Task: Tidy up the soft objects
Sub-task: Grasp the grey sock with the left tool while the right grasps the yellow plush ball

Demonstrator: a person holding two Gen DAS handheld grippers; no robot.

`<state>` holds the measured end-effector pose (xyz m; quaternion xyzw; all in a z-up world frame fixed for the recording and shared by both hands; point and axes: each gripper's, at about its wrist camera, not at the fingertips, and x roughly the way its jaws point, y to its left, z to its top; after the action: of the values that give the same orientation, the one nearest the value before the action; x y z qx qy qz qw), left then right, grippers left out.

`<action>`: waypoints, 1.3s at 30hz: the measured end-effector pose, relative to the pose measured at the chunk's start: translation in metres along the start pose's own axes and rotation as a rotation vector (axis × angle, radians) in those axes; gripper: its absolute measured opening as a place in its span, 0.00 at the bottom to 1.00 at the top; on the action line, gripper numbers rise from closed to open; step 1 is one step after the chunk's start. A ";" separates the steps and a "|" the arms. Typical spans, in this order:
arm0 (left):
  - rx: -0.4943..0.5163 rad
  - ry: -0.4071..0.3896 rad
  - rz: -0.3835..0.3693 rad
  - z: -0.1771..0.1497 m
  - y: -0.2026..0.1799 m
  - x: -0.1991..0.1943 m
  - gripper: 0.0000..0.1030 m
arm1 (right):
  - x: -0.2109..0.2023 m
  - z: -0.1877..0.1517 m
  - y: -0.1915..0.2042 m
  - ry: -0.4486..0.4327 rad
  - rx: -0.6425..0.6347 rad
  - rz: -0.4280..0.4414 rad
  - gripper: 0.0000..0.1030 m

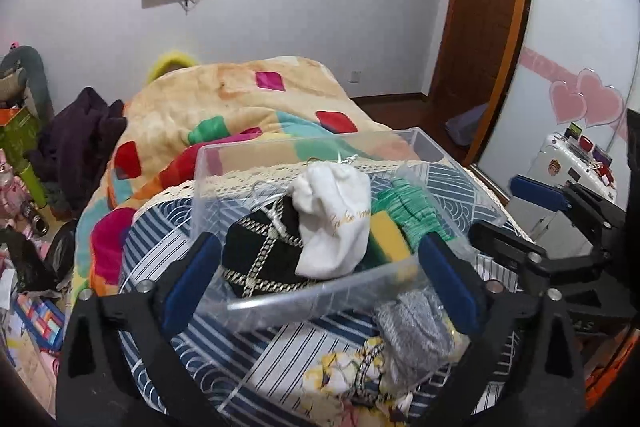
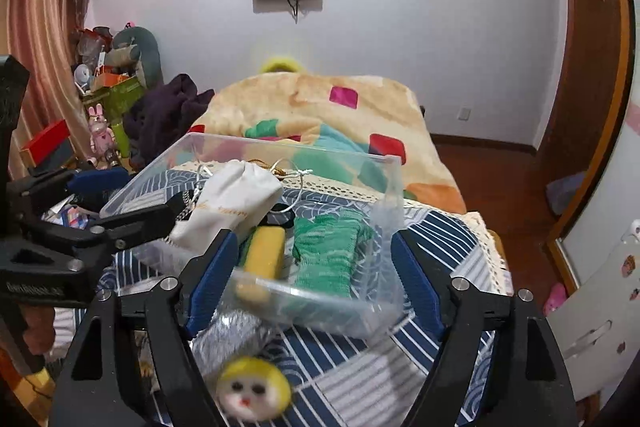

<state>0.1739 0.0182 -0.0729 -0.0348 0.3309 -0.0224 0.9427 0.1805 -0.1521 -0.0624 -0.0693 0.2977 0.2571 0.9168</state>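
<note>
Right wrist view showed both grippers (image 2: 308, 279) spread wide, holding nothing, before the clear bin (image 2: 320, 297). Next, the grey cloth (image 2: 228, 339) probably wanted a deep, central pinch.

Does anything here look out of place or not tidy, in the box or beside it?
Yes. The white pouch sticks up over the rim of the clear box instead of lying flat inside. A grey knit item and a small yellow doll head lie on the striped cover outside the box.
</note>
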 end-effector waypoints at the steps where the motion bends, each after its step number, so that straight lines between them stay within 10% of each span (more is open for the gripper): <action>1: 0.000 0.005 0.001 -0.003 0.000 -0.002 0.98 | -0.003 -0.003 0.000 -0.002 -0.006 -0.001 0.78; 18: 0.059 0.112 -0.084 -0.056 -0.025 -0.001 0.96 | -0.009 -0.064 0.005 0.103 0.000 0.092 0.78; 23: 0.050 0.168 -0.141 -0.057 -0.037 0.016 0.80 | -0.001 -0.070 0.007 0.129 0.010 0.130 0.75; 31: -0.003 0.232 -0.214 -0.058 -0.039 0.045 0.61 | 0.016 -0.078 0.012 0.183 0.029 0.185 0.43; 39: 0.062 0.216 -0.214 -0.060 -0.052 0.042 0.37 | 0.012 -0.082 0.012 0.168 0.023 0.176 0.38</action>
<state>0.1684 -0.0392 -0.1417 -0.0383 0.4241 -0.1366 0.8945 0.1414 -0.1597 -0.1355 -0.0540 0.3812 0.3263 0.8633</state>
